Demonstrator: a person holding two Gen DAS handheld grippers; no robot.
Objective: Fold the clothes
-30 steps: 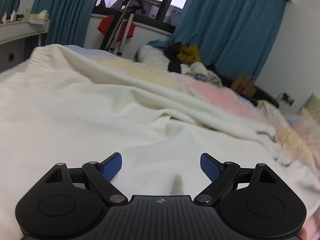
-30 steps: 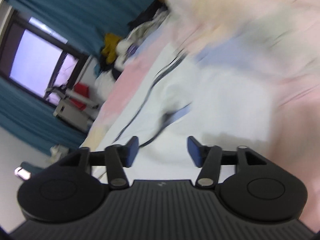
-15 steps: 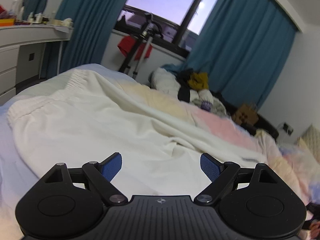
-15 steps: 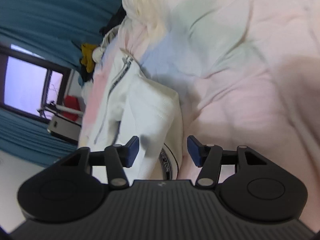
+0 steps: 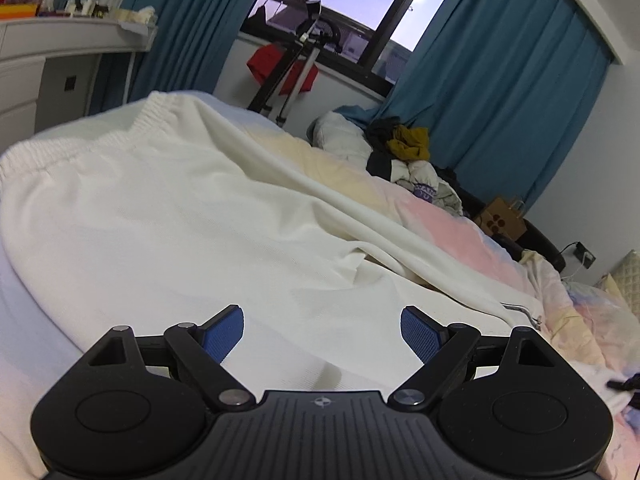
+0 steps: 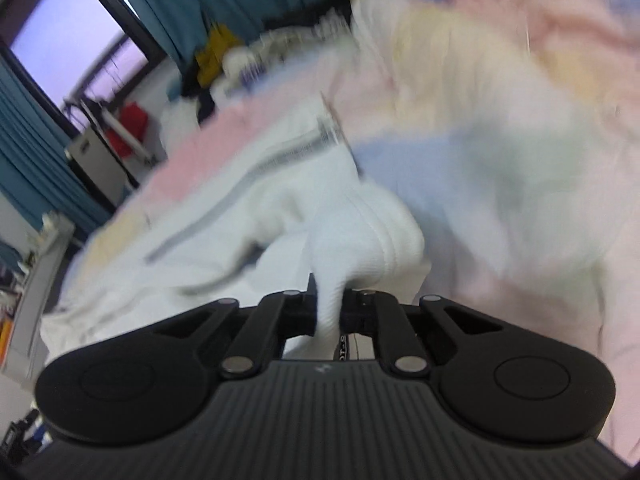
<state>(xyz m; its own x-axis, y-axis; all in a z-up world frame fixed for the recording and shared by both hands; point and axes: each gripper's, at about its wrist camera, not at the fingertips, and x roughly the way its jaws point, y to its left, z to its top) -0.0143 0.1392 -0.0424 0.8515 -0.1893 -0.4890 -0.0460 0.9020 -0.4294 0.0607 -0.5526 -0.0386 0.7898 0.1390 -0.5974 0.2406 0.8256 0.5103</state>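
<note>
White garment [image 5: 208, 216]: cream-white zip-up top with elastic ribbed hem, spread across the bed [image 5: 452, 220]; zipper [image 6: 280, 152] runs along its front. Hem end lies toward the desk side of the bed, cuff end toward the pillow side.

Bed: covered in a pastel pink, yellow and blue sheet; the garment covers most of its near half.

Left gripper [image 5: 322, 332]: jaws wide apart, blue pads [image 5: 224, 332] showing, nothing between them; hovers above the garment's body on the bed.

Right gripper [image 6: 328, 312]: jaws pinched together on a ribbed white fold of the garment [image 6: 360, 236], cloth bunched up between the fingers; picture blurred.

Pile of clothes [image 5: 404, 152]: dark, mustard and white items at the bed's far end.

Tripod [image 5: 292, 64], red cloth [image 5: 268, 64], teal curtains [image 5: 500, 92]: beyond the bed, by the window.

Desk [image 5: 60, 40]: white, beside the bed.
</note>
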